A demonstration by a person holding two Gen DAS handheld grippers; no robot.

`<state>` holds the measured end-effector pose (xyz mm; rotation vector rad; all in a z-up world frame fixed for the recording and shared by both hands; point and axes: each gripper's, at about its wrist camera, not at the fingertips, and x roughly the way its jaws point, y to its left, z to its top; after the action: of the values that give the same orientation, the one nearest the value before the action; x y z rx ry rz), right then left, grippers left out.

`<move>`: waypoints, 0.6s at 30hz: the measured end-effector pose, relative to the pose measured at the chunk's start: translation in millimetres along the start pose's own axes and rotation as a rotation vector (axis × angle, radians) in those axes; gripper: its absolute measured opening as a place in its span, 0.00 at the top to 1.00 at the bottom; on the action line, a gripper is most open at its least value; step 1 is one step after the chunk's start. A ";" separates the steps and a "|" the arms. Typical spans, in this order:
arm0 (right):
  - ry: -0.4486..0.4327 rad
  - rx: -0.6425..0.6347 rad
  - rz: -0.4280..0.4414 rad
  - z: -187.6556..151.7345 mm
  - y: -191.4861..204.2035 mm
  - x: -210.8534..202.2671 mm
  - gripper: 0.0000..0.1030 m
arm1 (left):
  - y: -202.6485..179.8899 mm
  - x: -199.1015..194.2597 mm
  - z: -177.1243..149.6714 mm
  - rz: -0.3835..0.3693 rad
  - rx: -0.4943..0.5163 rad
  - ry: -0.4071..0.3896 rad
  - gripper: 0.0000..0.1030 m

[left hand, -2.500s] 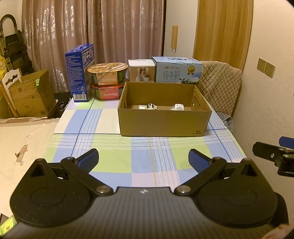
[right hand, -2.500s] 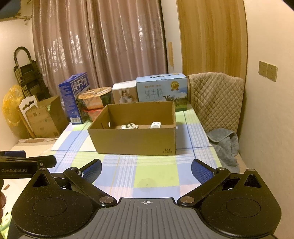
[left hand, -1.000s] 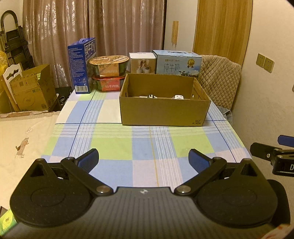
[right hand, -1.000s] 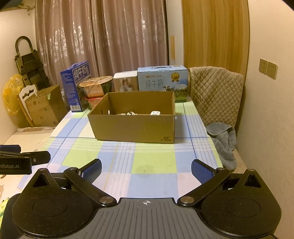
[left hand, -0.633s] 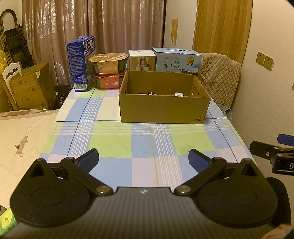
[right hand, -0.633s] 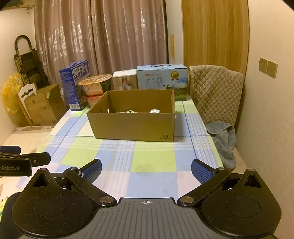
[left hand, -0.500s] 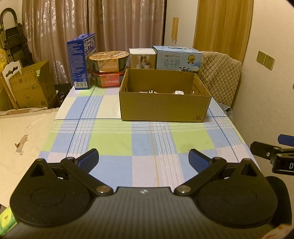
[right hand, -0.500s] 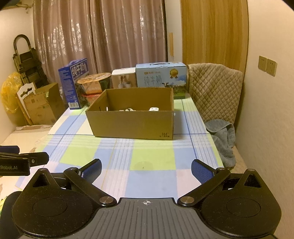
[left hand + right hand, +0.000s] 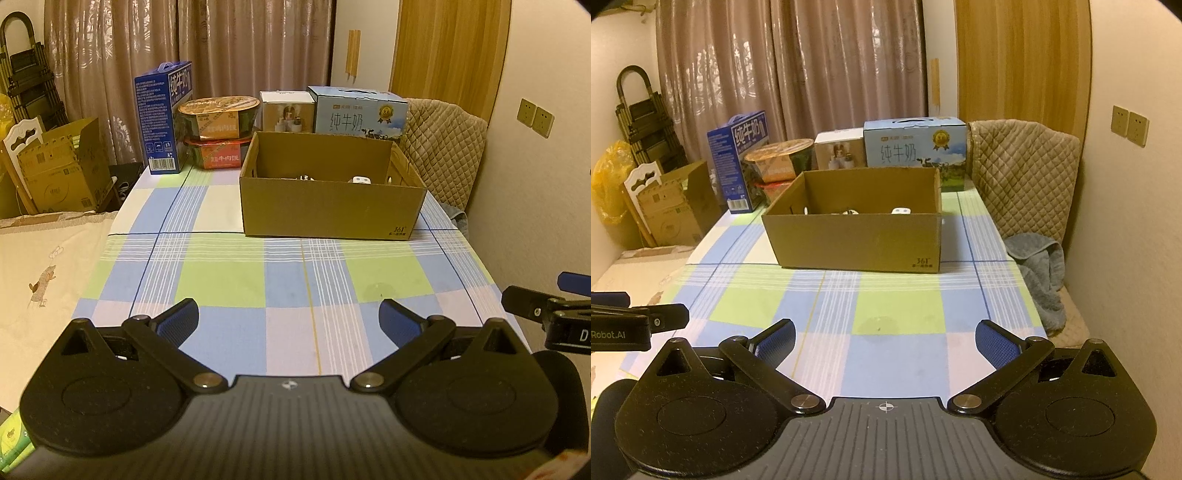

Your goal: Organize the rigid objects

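Observation:
An open brown cardboard box (image 9: 328, 210) stands on the checked tablecloth (image 9: 258, 280) at the far middle; it also shows in the right wrist view (image 9: 857, 240). Small white objects (image 9: 360, 180) peek over its front wall, mostly hidden; they also show in the right wrist view (image 9: 901, 211). My left gripper (image 9: 288, 317) is open and empty, held low over the near end of the table. My right gripper (image 9: 884, 339) is open and empty beside it, also near the front edge.
Behind the box stand a dark blue milk carton (image 9: 164, 118), two stacked food bowls (image 9: 218, 133), a white box (image 9: 286, 110) and a light blue milk case (image 9: 358, 114). A quilted chair (image 9: 1023, 177) with a grey towel (image 9: 1039, 266) is at the right. Cardboard boxes (image 9: 59, 170) stand at the left.
Both grippers have drawn back from the box and sunk a little; the box looks farther away and less of its inside shows. Both stay open and empty.

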<state>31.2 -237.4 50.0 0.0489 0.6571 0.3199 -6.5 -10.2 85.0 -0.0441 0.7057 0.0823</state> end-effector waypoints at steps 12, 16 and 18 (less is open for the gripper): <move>0.001 0.001 -0.001 1.5 -0.9 1.6 0.02 | -0.5 1.8 0.0 -0.002 -0.001 0.002 0.01; 0.001 0.002 -0.001 1.4 -0.7 1.5 0.02 | -1.0 2.0 -0.1 -0.002 -0.002 0.000 0.01; 0.001 0.002 -0.001 1.5 -0.7 1.6 0.02 | -0.8 1.9 -0.1 -0.003 -0.003 0.000 0.01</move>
<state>33.5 -237.5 50.1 0.0503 0.6582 0.3182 -5.0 -10.9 83.8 -0.0480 0.7057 0.0805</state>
